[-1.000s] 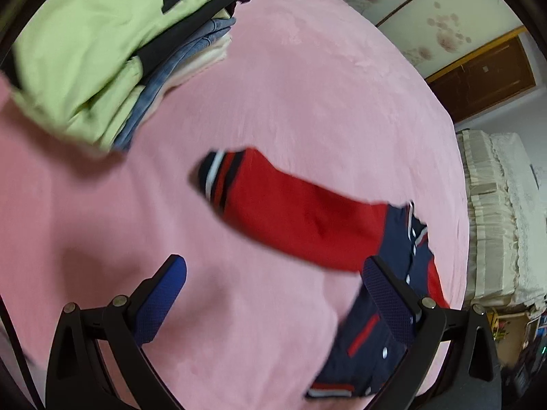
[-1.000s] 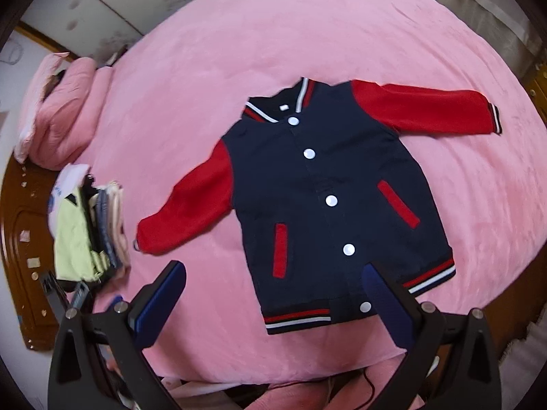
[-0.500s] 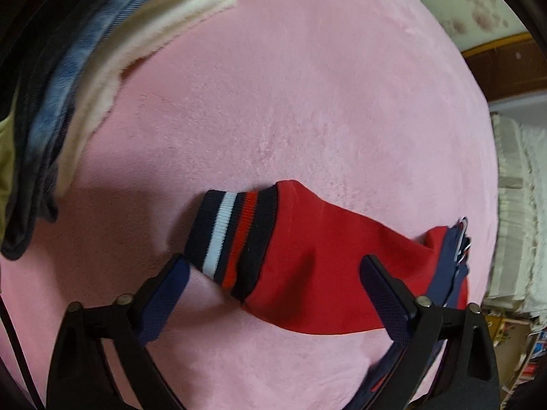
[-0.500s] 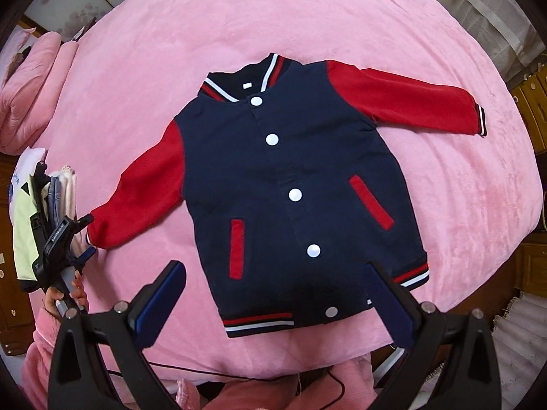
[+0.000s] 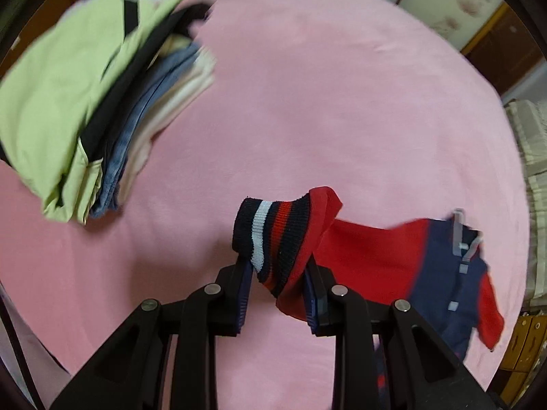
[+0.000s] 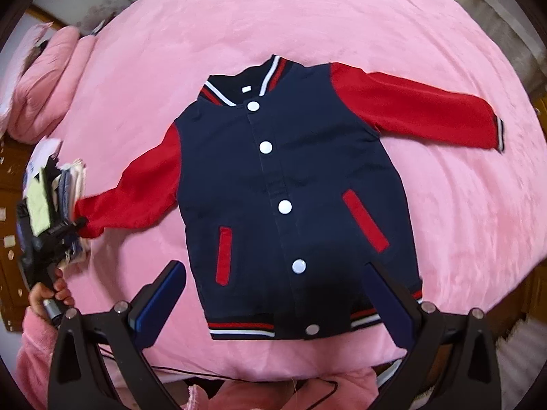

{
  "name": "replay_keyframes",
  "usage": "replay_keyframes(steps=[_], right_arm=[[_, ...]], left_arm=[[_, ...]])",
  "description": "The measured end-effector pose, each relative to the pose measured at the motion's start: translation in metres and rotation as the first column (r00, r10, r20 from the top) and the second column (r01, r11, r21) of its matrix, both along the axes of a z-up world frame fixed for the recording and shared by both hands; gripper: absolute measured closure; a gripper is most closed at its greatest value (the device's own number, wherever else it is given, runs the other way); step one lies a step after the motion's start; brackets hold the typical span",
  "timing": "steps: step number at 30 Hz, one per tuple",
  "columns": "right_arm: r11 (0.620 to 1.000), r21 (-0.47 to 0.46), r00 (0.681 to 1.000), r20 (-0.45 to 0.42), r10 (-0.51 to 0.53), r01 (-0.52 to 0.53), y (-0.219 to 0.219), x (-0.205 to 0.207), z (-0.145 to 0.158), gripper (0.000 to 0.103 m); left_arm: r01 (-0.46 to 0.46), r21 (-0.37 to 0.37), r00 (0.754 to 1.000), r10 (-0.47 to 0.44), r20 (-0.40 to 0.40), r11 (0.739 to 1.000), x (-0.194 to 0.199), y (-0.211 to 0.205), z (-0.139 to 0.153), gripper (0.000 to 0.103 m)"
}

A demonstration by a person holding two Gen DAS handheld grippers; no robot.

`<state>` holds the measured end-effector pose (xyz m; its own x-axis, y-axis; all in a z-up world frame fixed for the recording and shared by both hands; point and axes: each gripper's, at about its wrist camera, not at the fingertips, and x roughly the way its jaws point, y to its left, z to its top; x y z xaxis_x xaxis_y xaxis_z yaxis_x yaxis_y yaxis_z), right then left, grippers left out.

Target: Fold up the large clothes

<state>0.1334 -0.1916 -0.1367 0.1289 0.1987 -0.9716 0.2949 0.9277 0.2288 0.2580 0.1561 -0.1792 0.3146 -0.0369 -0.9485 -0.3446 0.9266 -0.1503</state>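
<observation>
Tongs first: our left tongs (image 5: pixel 278 294) are pinched on the striped cuff (image 5: pixel 270 235) of the jacket's near sleeve, the ribbed band bunched up between the two pads and lifted clear of the bed (image 5: pixel 307 85). From that grip the red sleeve (image 5: pixel 369 256) runs away to our right and slightly forward, its long axis leading straight to the navy body of the jacket (image 6: pixel 287 198). That line is what the coming move turns on, we judge: to fold the sleeve in, the cuff has to travel along its own length, across toward the buttoned front.

Our right tongs (image 6: pixel 273 294) hang spread wide and empty above the hem (image 6: pixel 294 328), which lies just below them; the jacket lies face up, collar (image 6: pixel 246 78) away from us, its length running from hem near us to collar beyond. The right tongs are nearer the hem and the far sleeve (image 6: pixel 417 112), which stretches out flat to the right, well apart from the left tongs.

Farther left, a stack of folded clothes (image 5: pixel 95 102) sits on the bed, near the held cuff but not touching it. Beyond the collar there is only pink bedding, with a pink pillow (image 6: pixel 44 78) at the far left corner.
</observation>
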Motion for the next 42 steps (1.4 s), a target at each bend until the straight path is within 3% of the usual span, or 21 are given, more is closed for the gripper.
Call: replay_keyframes(steps=[6, 8, 10, 13, 17, 22, 25, 30, 35, 39, 41, 42], right_arm=[[0.998, 0.029, 0.998, 0.041, 0.057, -0.058, -0.035, 0.01, -0.002, 0.0], [0.998, 0.02, 0.997, 0.052, 0.053, -0.054, -0.049, 0.013, -0.002, 0.0], [0.999, 0.015, 0.997, 0.062, 0.042, -0.043, -0.063, 0.016, -0.003, 0.0], [1.0, 0.002, 0.998, 0.066, 0.023, -0.023, -0.086, 0.022, -0.009, 0.0], [1.0, 0.005, 0.999, 0.05, 0.0, 0.0, -0.106, 0.029, -0.023, 0.0], [0.996, 0.092, 0.999, 0.039, -0.024, 0.021, -0.113, 0.039, -0.044, 0.0], [0.986, 0.166, 0.998, 0.058, -0.032, 0.022, -0.101, 0.049, -0.056, 0.001], [0.948, 0.317, 0.996, 0.09, -0.011, -0.018, -0.062, 0.076, -0.079, 0.018], [0.94, 0.34, 0.997, 0.076, -0.014, -0.012, -0.022, 0.108, -0.105, 0.037], [0.937, 0.349, 0.998, 0.058, -0.039, 0.017, 0.0, 0.127, -0.123, 0.042], [0.95, 0.313, 1.0, 0.008, -0.026, 0.022, 0.009, 0.135, -0.133, 0.075], [0.957, 0.29, 1.0, -0.014, -0.015, 0.018, 0.011, 0.137, -0.136, 0.083]], left_arm=[[0.079, 0.002, 0.995, -0.079, 0.057, 0.997, -0.01, -0.115, 0.057, 0.074], [0.134, -0.018, 0.99, -0.133, 0.053, 0.991, -0.004, -0.161, 0.061, 0.063], [0.207, -0.04, 0.978, -0.205, 0.034, 0.978, -0.002, -0.194, 0.063, 0.025], [0.317, -0.056, 0.947, -0.314, 0.061, 0.947, -0.004, -0.247, 0.065, 0.021], [0.379, -0.055, 0.926, -0.378, 0.024, 0.924, -0.003, -0.275, 0.059, 0.014], [0.332, -0.046, 0.938, -0.335, -0.095, 0.942, 0.009, -0.253, 0.03, 0.014], [0.269, -0.036, 0.949, -0.271, -0.159, 0.962, 0.015, -0.209, 0.009, 0.014], [0.229, 0.01, 0.944, -0.22, -0.247, 0.973, 0.029, -0.165, -0.021, 0.014], [0.169, 0.025, 0.94, -0.153, -0.304, 0.985, 0.033, -0.132, -0.04, 0.014], [0.122, 0.009, 0.932, -0.112, -0.344, 0.992, 0.028, -0.119, -0.051, 0.014], [0.115, 0.01, 0.921, -0.103, -0.375, 0.993, 0.024, -0.116, -0.056, 0.014], [0.114, 0.003, 0.917, -0.104, -0.384, 0.993, 0.021, -0.116, -0.058, 0.014]])
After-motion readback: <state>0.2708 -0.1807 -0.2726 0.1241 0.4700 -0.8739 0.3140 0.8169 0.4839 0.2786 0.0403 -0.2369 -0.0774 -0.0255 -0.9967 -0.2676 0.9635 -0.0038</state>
